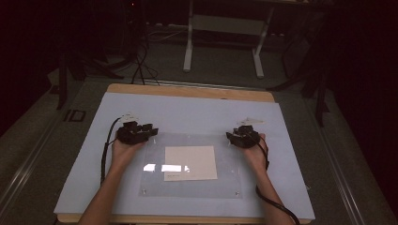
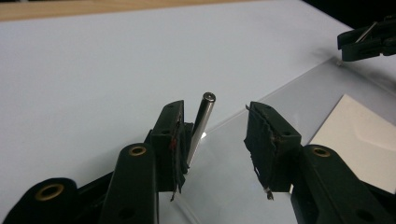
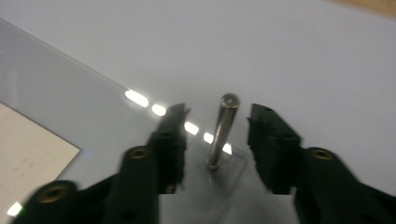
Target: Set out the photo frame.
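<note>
A: In the high view, what do the two grippers do?

B: The left gripper [image 1: 151,131] sits at the upper left corner of a clear plastic sheet [image 1: 230,183], and the right gripper [image 1: 231,136] sits at the upper right corner. The sheet lies flat on a pale blue board [image 1: 187,110] in the middle of the frame, with a sheet of paper [image 1: 190,162] under it. From so high the jaws are too small to read, and the small parts at the corners cannot be seen.

A: And the gripper views, what do they add?

B: The left gripper view shows a thin metal pin [image 2: 201,127] standing at the corner of the sheet, in the lower middle of the frame. Its long axis is almost upright, leaning a little to the right, the round end pointing up. The left gripper [image 2: 214,144] is open; the pin rests against the left jaw's pad, and the other jaw stands well apart from it.

A: Is the right side the same?

B: Nearly. The right gripper view shows a second pin [image 3: 222,131] standing in the corner of the sheet, long axis upright, the top leaning slightly right. The right gripper [image 3: 216,128] is open too, and this pin stands free between the jaws, touching neither.
</note>
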Demonstrator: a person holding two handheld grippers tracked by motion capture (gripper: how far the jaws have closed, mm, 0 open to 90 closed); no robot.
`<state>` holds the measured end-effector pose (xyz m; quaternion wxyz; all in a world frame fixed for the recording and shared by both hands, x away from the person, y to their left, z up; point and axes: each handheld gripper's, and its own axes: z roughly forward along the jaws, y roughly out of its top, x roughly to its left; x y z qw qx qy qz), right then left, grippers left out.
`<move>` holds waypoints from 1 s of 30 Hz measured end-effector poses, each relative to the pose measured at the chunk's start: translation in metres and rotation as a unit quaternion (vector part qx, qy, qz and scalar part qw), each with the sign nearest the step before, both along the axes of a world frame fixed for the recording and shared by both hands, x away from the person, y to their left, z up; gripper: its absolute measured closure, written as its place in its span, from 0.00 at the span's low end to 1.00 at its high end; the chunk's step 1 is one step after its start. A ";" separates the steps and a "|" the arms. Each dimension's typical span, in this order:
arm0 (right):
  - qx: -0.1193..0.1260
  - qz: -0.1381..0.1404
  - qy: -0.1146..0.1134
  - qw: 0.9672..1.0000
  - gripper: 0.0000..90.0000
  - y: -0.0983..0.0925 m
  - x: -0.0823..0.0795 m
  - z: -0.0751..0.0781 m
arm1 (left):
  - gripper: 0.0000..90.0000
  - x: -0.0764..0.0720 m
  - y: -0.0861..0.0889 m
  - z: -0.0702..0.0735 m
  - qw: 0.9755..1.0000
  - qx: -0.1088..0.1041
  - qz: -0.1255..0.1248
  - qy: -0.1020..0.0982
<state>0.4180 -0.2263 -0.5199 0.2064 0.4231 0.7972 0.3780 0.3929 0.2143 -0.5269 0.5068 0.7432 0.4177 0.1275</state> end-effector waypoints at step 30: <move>0.061 0.053 -0.033 0.996 0.94 -0.019 -0.002 0.005 | 0.90 0.005 -0.002 -0.003 0.999 0.007 0.009 -0.031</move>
